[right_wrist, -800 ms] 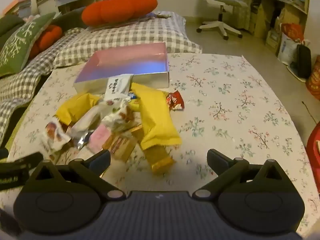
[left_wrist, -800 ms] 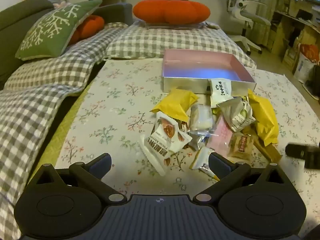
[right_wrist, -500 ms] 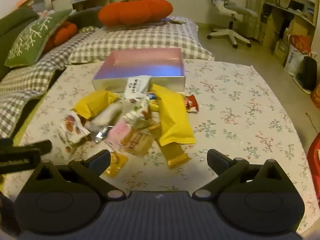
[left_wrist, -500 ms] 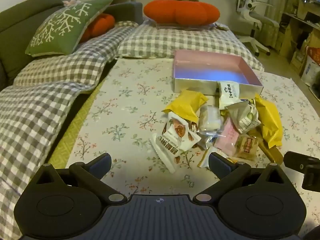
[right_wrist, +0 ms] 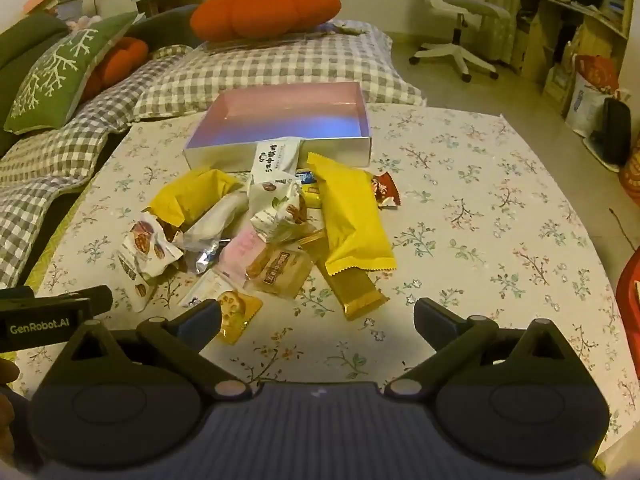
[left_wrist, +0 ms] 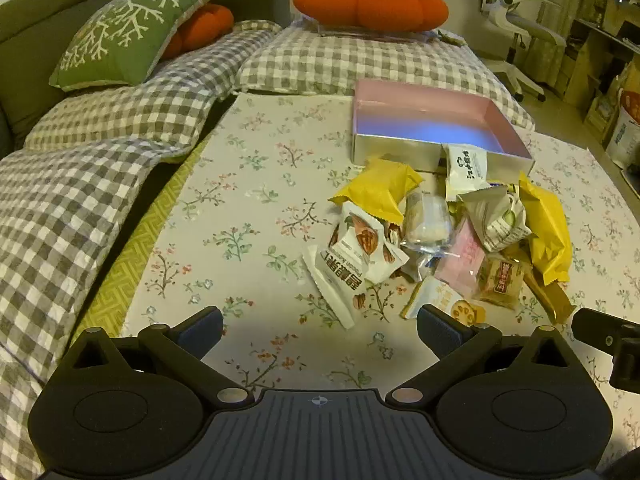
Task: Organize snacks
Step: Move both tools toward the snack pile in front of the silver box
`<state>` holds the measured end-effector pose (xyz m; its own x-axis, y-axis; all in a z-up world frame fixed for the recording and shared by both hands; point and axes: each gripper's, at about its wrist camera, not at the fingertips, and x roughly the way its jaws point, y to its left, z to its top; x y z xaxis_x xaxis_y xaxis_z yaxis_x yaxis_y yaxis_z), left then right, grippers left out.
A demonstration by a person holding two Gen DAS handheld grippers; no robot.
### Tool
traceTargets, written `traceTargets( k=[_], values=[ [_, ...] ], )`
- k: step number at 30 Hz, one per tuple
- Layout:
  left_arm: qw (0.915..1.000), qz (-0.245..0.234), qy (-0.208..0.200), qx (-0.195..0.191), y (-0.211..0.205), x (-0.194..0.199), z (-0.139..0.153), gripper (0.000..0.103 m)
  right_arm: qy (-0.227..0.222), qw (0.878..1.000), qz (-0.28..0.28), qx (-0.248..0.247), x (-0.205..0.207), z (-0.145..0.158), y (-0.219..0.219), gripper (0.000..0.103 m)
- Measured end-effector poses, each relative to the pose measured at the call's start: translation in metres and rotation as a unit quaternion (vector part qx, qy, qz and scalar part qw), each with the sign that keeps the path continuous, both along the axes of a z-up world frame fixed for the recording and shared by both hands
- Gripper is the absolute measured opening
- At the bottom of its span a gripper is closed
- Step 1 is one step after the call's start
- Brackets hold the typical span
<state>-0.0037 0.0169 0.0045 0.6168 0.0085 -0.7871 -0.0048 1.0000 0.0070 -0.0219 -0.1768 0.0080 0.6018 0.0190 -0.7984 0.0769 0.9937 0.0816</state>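
Left wrist view: at far left lie gray checked cushions [left_wrist: 100,184] with a green branch-print pillow [left_wrist: 132,32] above them, then the floral-cloth surface [left_wrist: 248,208], over which the left gripper [left_wrist: 320,322] hovers with its jaws spread wide and nothing between them. Right of centre sits the snack pile [left_wrist: 444,240]: a white nut-print packet [left_wrist: 356,252] at its left edge, a crumpled yellow wrapper [left_wrist: 380,190] behind it, a pink packet [left_wrist: 464,256] in the middle and a long yellow packet [left_wrist: 546,228] on its right side. Behind the pile stands the shallow pink box [left_wrist: 400,152], with a white packet [left_wrist: 466,170] leaning against its front wall. At the right border, part of the other tool shows. In the right wrist view, the left tool's black finger shows at the left edge, the pile [right_wrist: 260,232] lies left of centre just ahead of the right gripper [right_wrist: 318,318], whose jaws are also spread wide and hold nothing, and a small red packet [right_wrist: 386,192] lies just beside the long yellow one [right_wrist: 352,220]. The box [right_wrist: 340,148] stands behind, and an orange pumpkin cushion [right_wrist: 266,10] lies beyond it.
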Motion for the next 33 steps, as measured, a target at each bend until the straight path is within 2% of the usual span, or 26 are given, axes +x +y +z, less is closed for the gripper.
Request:
traceTargets(
  k=[29,33],
  values=[
    [0.9993,-0.015,-0.001,-0.036,0.007,0.005,-0.006,0.103,0.031,0.999,-0.004,-0.010,0.007,-0.009,-0.003,0.102],
    [0.9994,-0.008,0.000,-0.032,0.015,0.013,-0.009,0.103,0.028,0.999,-0.019,-0.007,0.012,-0.008,-0.014,0.102]
  ],
)
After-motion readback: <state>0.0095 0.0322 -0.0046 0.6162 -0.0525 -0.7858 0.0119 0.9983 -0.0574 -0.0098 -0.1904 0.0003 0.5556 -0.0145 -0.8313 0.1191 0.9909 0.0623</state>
